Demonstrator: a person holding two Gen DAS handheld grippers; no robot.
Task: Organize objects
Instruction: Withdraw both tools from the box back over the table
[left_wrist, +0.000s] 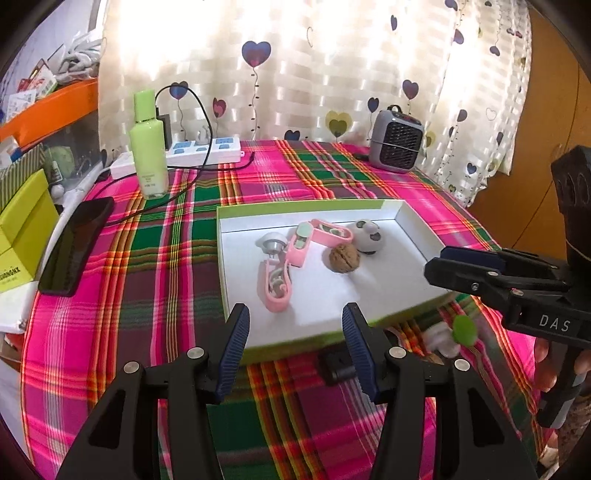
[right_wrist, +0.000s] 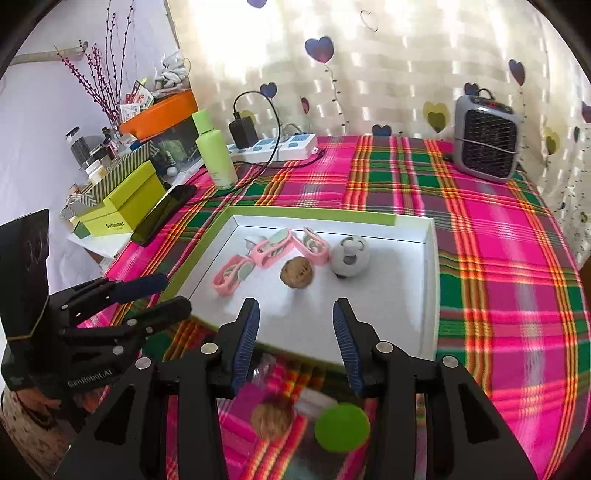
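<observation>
A white tray with a green rim (left_wrist: 417, 225) (right_wrist: 430, 258) lies on the plaid cloth. In it are three pink clips (left_wrist: 275, 282) (right_wrist: 231, 275), a walnut (left_wrist: 344, 258) (right_wrist: 297, 275), a grey-white round toy (left_wrist: 365, 234) (right_wrist: 351, 258) and a small white-and-metal piece (left_wrist: 271, 245). In front of the tray lie a second walnut (right_wrist: 271, 419), a green round cap (right_wrist: 341, 426) (left_wrist: 463, 329) and a small black item (left_wrist: 338, 363). My left gripper (left_wrist: 295, 349) (right_wrist: 157, 295) is open and empty at the tray's near edge. My right gripper (right_wrist: 295, 341) (left_wrist: 437, 262) is open and empty above the loose items.
A green bottle (left_wrist: 149, 147), a power strip with cable (left_wrist: 205, 149), a black phone (left_wrist: 75, 245) and yellow-green boxes (left_wrist: 22, 236) stand at the left. A grey heater (left_wrist: 397, 142) stands at the back right. The table edge falls off at the left.
</observation>
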